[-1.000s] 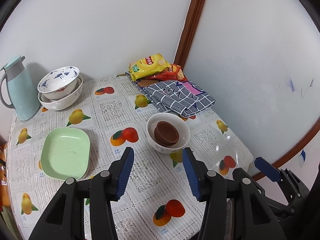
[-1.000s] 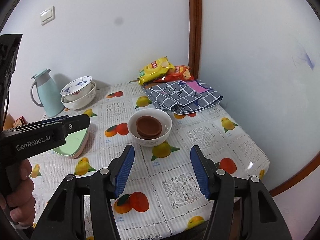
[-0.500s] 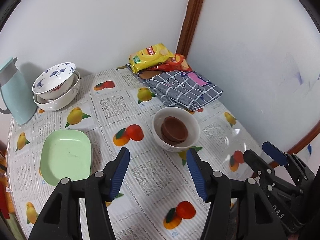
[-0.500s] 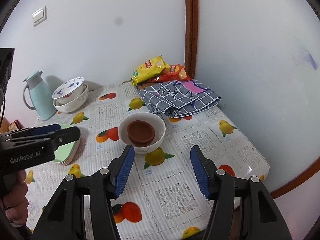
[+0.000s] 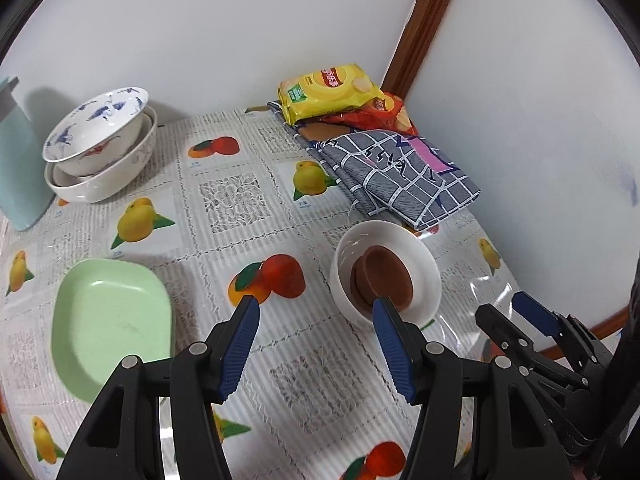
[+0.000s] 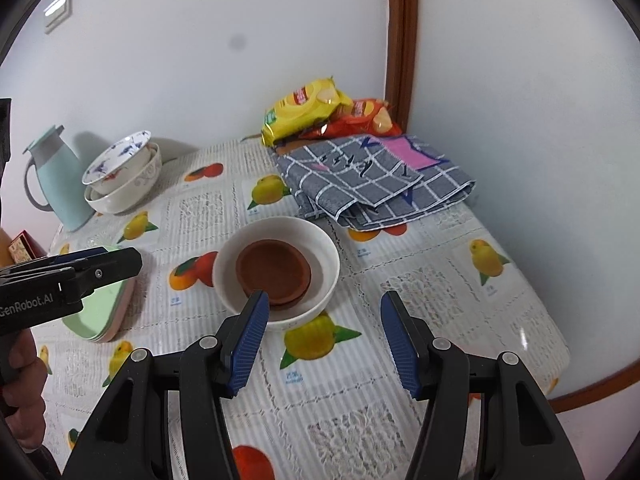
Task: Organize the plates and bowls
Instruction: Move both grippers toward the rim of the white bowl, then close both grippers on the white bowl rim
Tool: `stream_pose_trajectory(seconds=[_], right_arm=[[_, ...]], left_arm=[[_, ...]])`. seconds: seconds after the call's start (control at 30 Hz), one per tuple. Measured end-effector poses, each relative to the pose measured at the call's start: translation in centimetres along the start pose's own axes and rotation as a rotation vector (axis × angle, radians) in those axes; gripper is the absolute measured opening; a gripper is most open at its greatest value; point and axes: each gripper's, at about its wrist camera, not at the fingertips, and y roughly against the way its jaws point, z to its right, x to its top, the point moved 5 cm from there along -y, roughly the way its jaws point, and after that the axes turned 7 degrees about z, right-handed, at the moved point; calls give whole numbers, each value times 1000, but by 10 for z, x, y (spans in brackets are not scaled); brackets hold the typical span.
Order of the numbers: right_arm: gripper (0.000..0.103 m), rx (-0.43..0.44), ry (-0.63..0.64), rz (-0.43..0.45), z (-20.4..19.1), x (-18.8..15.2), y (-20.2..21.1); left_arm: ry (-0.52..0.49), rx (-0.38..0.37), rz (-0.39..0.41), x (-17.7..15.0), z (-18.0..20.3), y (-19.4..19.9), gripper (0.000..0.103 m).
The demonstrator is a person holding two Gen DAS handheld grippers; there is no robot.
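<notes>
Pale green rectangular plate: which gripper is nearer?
Left. The left gripper hangs just beside the pale green rectangular plate; the right gripper is farther off, by the white bowl holding brown dishes.

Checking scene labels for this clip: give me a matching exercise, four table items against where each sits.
Items:
1 brown dish
2 patterned bowl
3 chip bag
4 green plate

Places:
A on a pink plate
B inside the white bowl
C nested in the bowl by the jug
D far corner, behind the cloth

Pairs: 1-B, 2-C, 3-D, 4-A
</notes>
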Motion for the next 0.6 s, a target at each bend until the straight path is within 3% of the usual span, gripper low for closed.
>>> stream_pose_trajectory(seconds=[0.27,0.6], right_arm=[[58,0,-12,-59,8,1,-48],[47,2,-41,-138,19,-4,-95]], left_arm=[[-17,-2,-58,8,7,-44,57],[-26,11,-139,12,11,-92,55]])
